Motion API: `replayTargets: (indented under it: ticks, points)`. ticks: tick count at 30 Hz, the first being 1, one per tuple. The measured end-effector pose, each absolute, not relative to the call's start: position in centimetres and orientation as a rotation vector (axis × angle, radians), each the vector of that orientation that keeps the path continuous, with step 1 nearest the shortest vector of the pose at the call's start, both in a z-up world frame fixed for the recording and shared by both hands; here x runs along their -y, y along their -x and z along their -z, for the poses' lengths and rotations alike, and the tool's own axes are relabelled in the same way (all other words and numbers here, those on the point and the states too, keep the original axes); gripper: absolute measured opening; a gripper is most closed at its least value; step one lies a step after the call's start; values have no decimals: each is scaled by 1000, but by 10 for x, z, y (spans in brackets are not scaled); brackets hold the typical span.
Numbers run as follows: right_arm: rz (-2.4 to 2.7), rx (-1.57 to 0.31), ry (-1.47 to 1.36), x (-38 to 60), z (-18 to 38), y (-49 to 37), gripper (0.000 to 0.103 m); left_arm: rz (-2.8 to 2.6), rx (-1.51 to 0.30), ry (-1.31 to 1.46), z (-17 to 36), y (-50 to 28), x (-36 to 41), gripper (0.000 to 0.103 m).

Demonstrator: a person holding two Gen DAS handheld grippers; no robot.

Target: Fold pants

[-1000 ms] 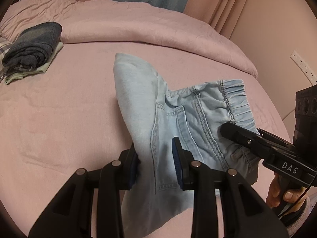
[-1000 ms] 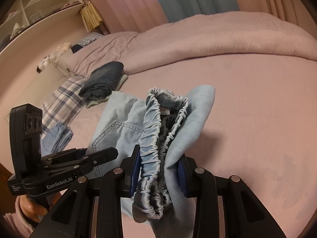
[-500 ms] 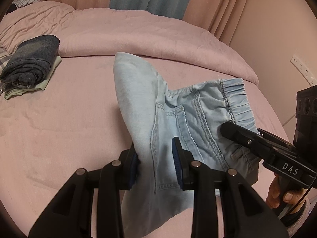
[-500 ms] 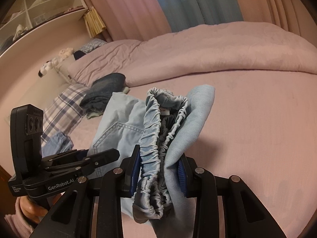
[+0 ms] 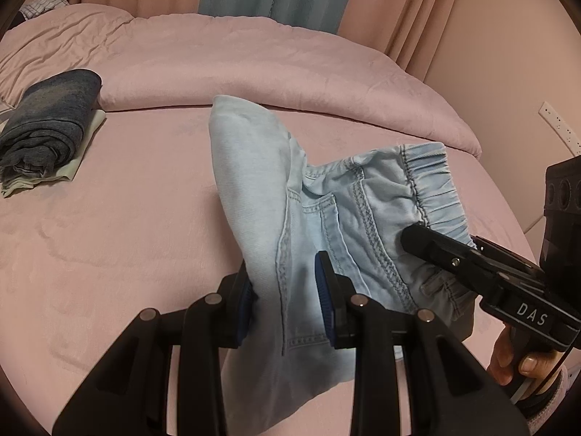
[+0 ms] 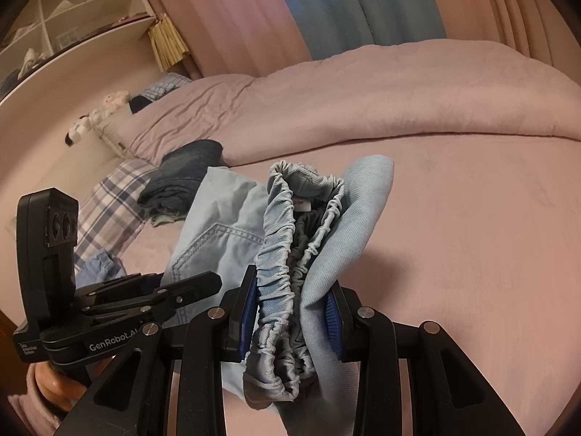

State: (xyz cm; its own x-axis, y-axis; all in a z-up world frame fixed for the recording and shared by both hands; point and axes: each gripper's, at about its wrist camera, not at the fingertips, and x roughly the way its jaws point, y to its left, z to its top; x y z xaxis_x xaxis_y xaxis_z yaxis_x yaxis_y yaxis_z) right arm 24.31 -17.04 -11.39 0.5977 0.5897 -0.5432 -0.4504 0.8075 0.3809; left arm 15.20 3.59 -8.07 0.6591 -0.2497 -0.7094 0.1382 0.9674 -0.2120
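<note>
Folded dark jeans (image 5: 47, 123) nearer now, left of pants (image 5: 326, 218).

Pink bed (image 5: 127, 254), pink-blue curtains (image 6: 326, 11), white shelving (image 6: 72, 18)

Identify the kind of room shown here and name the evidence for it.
Most likely a bedroom: a pink bed with a rumpled duvet, curtains behind it, and folded clothes stacked on the bed.

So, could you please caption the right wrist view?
Right gripper clamps light blue pants at the elastic waistband above a pink bed.
</note>
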Motion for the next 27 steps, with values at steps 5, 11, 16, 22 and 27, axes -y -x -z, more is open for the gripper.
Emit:
replayTargets:
  ticks: [5,11,16,22,27]
  points:
    - [-601,-713,-218,169,117,-249,36,222,-832,141,84,-160,-33,30]
    - [-594,-725,-219,167,120,-257,36,217,-843,141,88,-169,-29,30]
    - [-595,-732,-226,167,122,-265,36,211,-853,140,91,-174,-27,30]
    - [-592,-743,-232,166,126,-271,36,209,-867,138,97,-182,-27,30]
    - [-570,-804,-240,166,140,-285,36,207,-928,147,118,-197,-26,30]
